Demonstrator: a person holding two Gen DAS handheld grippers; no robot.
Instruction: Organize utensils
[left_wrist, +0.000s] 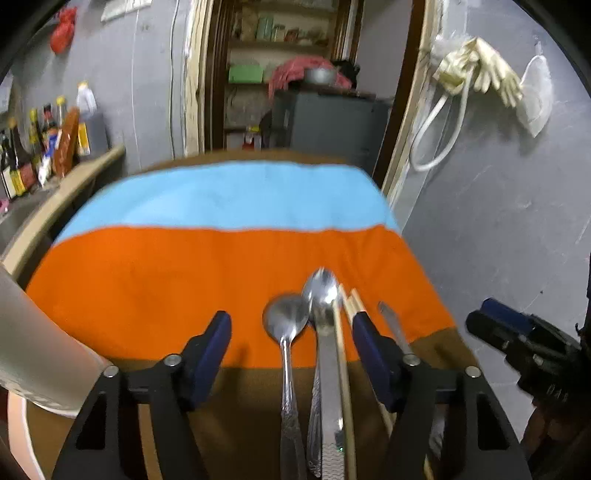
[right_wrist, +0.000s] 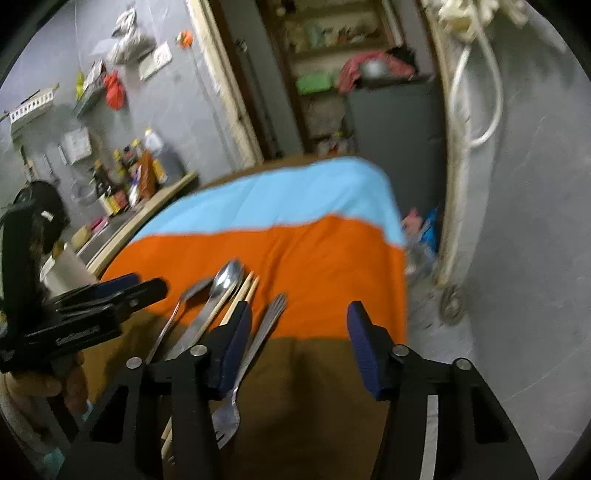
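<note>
Two tongs (left_wrist: 291, 328) (right_wrist: 299, 325) spread, pinching nothing, over the utensils.
Spoons (left_wrist: 286, 317), chopsticks (left_wrist: 349, 306) and fork (right_wrist: 258, 339) lie bunched on my cloth (left_wrist: 184, 266); next I must pick one.

Left wrist view: from behind the left gripper (left_wrist: 291, 354), angled down, close over the table (left_wrist: 147, 280); doorway (left_wrist: 288, 74) beyond.
Right wrist view: from behind the right gripper (right_wrist: 299, 347), angled down, equally near, set further right.
Shared: striped cloth (right_wrist: 295, 258), utensils (left_wrist: 321, 332), doorway, bottle shelf (left_wrist: 37, 147). Each view shows the other gripper at its edge.
</note>
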